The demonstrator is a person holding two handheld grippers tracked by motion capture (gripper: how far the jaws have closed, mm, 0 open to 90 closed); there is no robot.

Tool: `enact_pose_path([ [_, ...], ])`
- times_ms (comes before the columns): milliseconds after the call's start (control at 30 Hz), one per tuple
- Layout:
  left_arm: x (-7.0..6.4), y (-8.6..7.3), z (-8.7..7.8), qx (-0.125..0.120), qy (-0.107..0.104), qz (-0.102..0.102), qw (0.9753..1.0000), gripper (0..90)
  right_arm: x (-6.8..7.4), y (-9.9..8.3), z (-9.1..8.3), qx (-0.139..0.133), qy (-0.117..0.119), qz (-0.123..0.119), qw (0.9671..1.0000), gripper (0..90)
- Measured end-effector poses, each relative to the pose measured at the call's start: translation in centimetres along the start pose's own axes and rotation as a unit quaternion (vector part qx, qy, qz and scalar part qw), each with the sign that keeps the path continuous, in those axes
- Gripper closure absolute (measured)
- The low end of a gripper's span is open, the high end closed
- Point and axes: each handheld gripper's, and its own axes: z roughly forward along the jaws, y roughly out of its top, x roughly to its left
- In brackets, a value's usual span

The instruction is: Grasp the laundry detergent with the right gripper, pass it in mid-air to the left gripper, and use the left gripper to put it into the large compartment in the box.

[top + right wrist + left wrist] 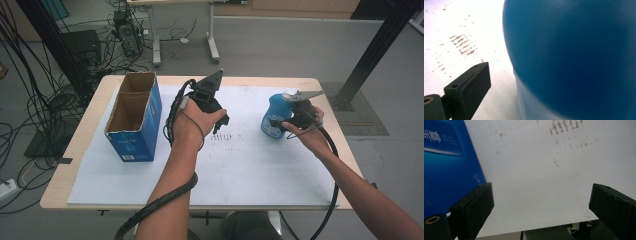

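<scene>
A blue plastic bottle [274, 114] stands on the white sheet [250, 170] at the right. My right gripper [281, 123] is up against its near side. In the right gripper view the bottle [574, 55] looms very close; one black finger [471, 82] stands clear of it at the left and the other is hidden behind it, so the jaws are spread. My left gripper [220, 123] hovers over the middle of the sheet, just right of an open blue cardboard box [135, 117]. Its jaws are wide apart around bare sheet [541, 182], with the box [446, 170] at the left.
Brown smudges [226, 137] mark the sheet between the two hands. The wooden table [65, 165] ends shortly beyond the sheet on every side. Cables [35, 115] and equipment cover the floor at the left, and a black post [372, 50] rises at the far right.
</scene>
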Motion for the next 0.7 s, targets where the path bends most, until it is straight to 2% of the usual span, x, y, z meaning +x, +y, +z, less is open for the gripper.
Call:
enact_pose_path([
  [700,-0.04,0.03,-0.15,-0.001,0.001,-0.001,1.0,6.3,0.03,-0.02,0.12,0.0,-0.001,0.0,1.0,2.5],
])
